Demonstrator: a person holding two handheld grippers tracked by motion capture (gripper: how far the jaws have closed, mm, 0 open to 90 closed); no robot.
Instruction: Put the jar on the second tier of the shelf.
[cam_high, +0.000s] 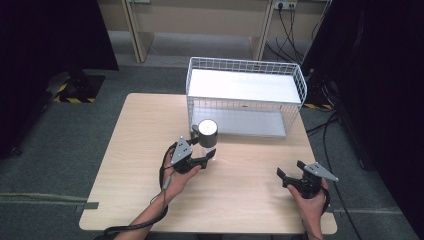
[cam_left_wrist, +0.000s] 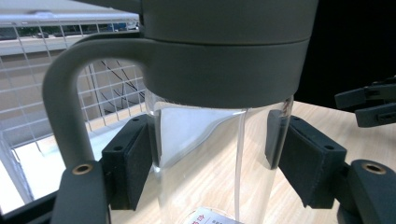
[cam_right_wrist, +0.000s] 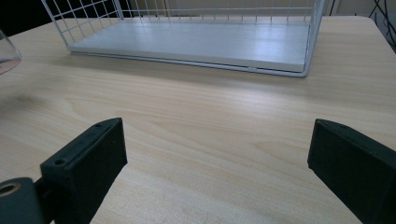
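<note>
Left jaws tight around clear bottle (cam_left_wrist: 210, 154)

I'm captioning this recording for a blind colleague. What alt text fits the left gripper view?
Two black pads of the left gripper clamp the sides of a clear bottle just below its grey lid, whose loop handle curves down at left. Behind stand a white wire basket and the light wooden table.

White wire basket (cam_high: 245, 95) at the far edge of the wooden table (cam_high: 135, 150).
</note>
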